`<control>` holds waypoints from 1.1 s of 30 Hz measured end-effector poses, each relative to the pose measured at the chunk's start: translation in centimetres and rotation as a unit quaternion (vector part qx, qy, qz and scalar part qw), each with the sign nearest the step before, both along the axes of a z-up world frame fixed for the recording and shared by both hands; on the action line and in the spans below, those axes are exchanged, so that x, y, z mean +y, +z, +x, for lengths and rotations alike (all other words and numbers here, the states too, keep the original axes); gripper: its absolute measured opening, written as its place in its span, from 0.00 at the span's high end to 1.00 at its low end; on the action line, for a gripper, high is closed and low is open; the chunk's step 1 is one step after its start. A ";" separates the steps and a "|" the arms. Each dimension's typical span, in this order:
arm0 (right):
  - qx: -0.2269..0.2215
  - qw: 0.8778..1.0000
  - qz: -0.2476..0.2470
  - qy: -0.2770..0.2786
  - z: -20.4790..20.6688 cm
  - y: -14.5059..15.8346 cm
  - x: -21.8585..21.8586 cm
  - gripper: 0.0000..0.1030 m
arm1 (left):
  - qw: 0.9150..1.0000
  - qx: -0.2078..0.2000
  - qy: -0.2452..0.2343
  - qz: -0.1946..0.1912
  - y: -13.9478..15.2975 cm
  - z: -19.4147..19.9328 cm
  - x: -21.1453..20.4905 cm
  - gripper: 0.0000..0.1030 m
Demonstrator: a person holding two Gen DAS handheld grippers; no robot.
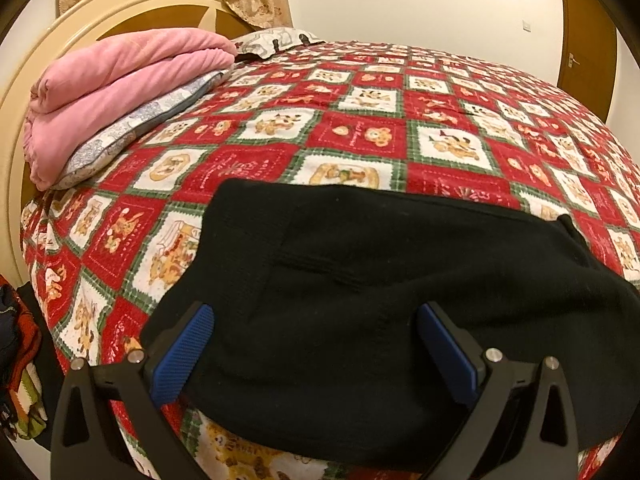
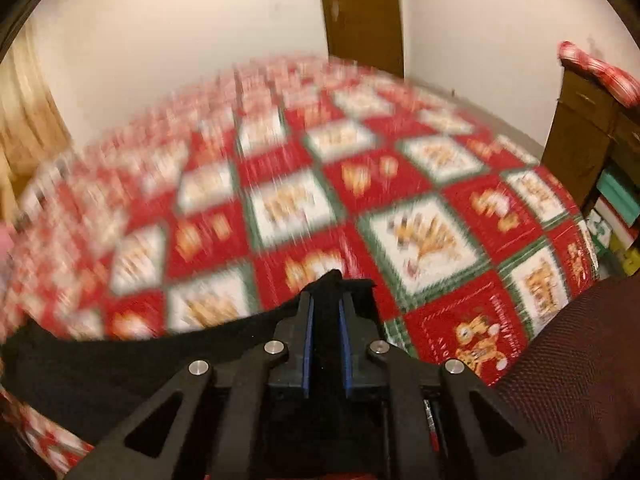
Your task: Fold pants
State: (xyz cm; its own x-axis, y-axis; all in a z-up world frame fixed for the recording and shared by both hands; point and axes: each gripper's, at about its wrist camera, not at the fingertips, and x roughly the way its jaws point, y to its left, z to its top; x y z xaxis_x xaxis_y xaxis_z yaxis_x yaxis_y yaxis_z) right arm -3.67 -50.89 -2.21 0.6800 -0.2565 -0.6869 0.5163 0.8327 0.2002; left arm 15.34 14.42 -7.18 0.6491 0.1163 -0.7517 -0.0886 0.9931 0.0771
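Now right gripper (image 2: 327, 308) pinching black pants (image 2: 100, 364) edge; left gripper (image 1: 316, 320) spread.

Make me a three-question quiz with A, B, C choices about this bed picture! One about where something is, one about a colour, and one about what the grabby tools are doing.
1. Where does the pink blanket lie?
A. on a pillow by the headboard
B. on the floor
C. over the black pants

2. What colour are the pants?
A. blue
B. black
C. pink

3. What is the right tool doing?
A. standing wide open
B. pinching black cloth
C. holding a pillow

Answers:
1 A, the folded blanket rests on the patterned pillow at the bed's head.
2 B, the cloth on the bedspread is black.
3 B, its blue pads are closed on a fold of the pants, while the left tool stands open.
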 end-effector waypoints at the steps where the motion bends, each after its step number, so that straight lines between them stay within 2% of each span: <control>1: -0.038 0.999 0.006 -0.019 -1.5 1.0 -0.1 0.89 | 1.000 -0.001 0.002 -0.001 0.0 0.0 0.0 0.00; 3: -0.074 0.995 0.014 -0.063 -3.5 1.6 -0.9 0.89 | 1.000 -0.002 0.006 -0.003 -0.1 -0.2 0.0 0.00; 5: -0.056 0.994 0.021 -0.093 -3.6 0.6 -1.9 0.89 | 1.000 -0.005 0.009 -0.002 -0.1 -0.2 0.0 0.00; 7: -0.021 0.993 0.054 -0.100 -3.4 -1.7 -3.5 0.89 | 1.000 -0.007 0.010 -0.002 -0.2 -0.2 -0.1 0.00; 9: 0.012 0.990 0.060 -0.131 -3.6 -3.0 -4.7 0.89 | 1.000 -0.008 0.009 -0.002 -0.2 -0.2 -0.1 0.00; 11: 0.002 0.988 0.054 -0.147 -4.5 -2.6 -4.7 0.89 | 1.000 -0.007 0.007 -0.001 -0.2 -0.3 -0.1 0.00; 13: -0.036 0.993 0.058 -0.094 -4.0 -1.3 -3.0 0.89 | 1.000 -0.007 0.006 -0.001 -0.2 -0.3 -0.1 0.00; 15: -0.042 0.998 0.051 -0.001 -1.9 -0.1 0.0 0.89 | 1.000 -0.008 0.007 0.000 -0.2 -0.2 -0.2 0.00; 16: -0.039 0.996 0.047 0.059 -0.2 0.4 2.4 0.89 | 1.000 -0.008 0.009 0.000 -0.2 -0.2 -0.1 0.00; 20: -0.017 0.973 0.042 0.226 5.4 0.6 11.3 0.89 | 1.000 -0.016 0.020 0.007 0.1 -0.6 -0.4 0.00; 22: 0.003 0.964 0.045 0.262 7.7 -0.4 14.7 0.89 | 0.999 -0.028 0.017 0.004 0.8 -1.4 -0.5 0.00; 25: 0.008 0.949 0.086 0.304 10.2 -2.0 18.0 0.89 | 0.998 -0.054 -0.015 0.005 2.0 -2.8 -0.9 0.00; 27: 0.019 0.942 0.078 0.325 11.2 -2.8 20.1 0.89 | 0.996 -0.070 -0.047 0.020 2.9 -3.5 -1.6 0.00; 30: 0.038 0.929 0.081 0.359 12.1 -4.4 23.3 0.89 | 0.994 -0.069 -0.077 0.034 3.2 -3.6 -2.6 0.00; 33: 0.051 0.919 0.086 0.382 11.8 -5.3 24.8 0.89 | 0.992 -0.069 -0.102 0.017 3.4 -3.6 -3.5 0.00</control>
State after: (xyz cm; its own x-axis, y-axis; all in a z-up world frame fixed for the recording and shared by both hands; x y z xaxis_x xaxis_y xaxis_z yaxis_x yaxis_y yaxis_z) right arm 8.08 -26.06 -7.55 0.5455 0.3877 -0.7430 -0.1822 0.9202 0.3464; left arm 11.74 10.91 -3.82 0.7584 -0.0033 -0.6518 0.1012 0.9885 0.1128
